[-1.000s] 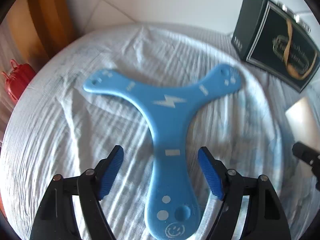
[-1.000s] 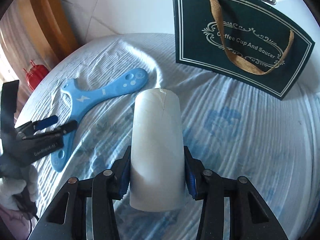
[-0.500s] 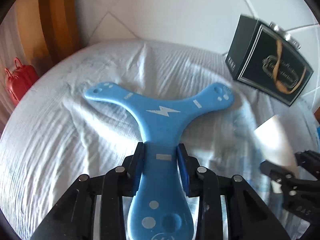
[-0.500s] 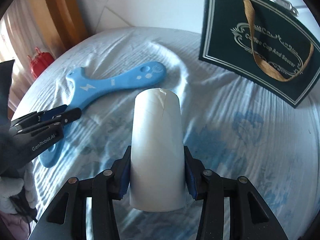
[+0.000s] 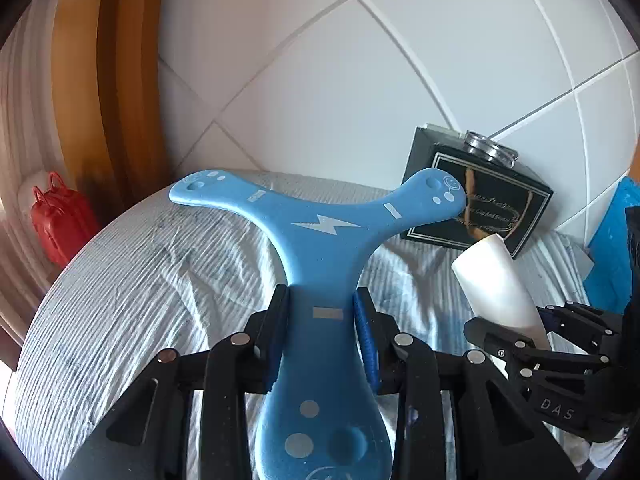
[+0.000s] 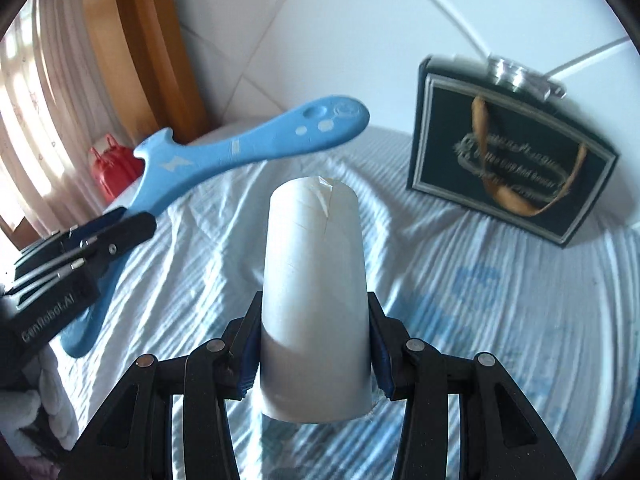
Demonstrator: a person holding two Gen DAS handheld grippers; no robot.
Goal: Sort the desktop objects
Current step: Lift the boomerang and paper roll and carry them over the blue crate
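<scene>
Left wrist view looks along the left gripper (image 5: 322, 312), whose jaws pinch one arm of a blue three-armed boomerang (image 5: 320, 232) on its two edges; they closed onto it only a moment ago. The boomerang is held clear of the striped cloth (image 5: 152, 280) that covers the worktop, its other two arms spreading left and right ahead of the jaws. It bears a white lightning bolt at its middle, small white bars on each arm, white dots and a smiley face near the tips. To the right in this view the right gripper (image 5: 516, 324) shows the letters "DAS" on its black body and carries a white tube (image 5: 496, 280). Right wrist view has the right gripper (image 6: 314, 344) with its jaws pressed on both sides of the tube (image 6: 316, 280), which points forward, lifted off the cloth (image 6: 500, 300); a torn edge shows at its far end. At the left stands the left gripper (image 6: 132, 220), marked "GenRobot.AI", holding the boomerang (image 6: 248, 148) in the air. A dark gift bag (image 6: 512, 160) with a tan ribbon handle stands upright on the cloth by the tiled wall (image 6: 360, 40); its gold lettering is blurred, the words "Cup And Saucer" only just legible. A red case (image 5: 60, 220) sits beyond the worktop's left edge.
</scene>
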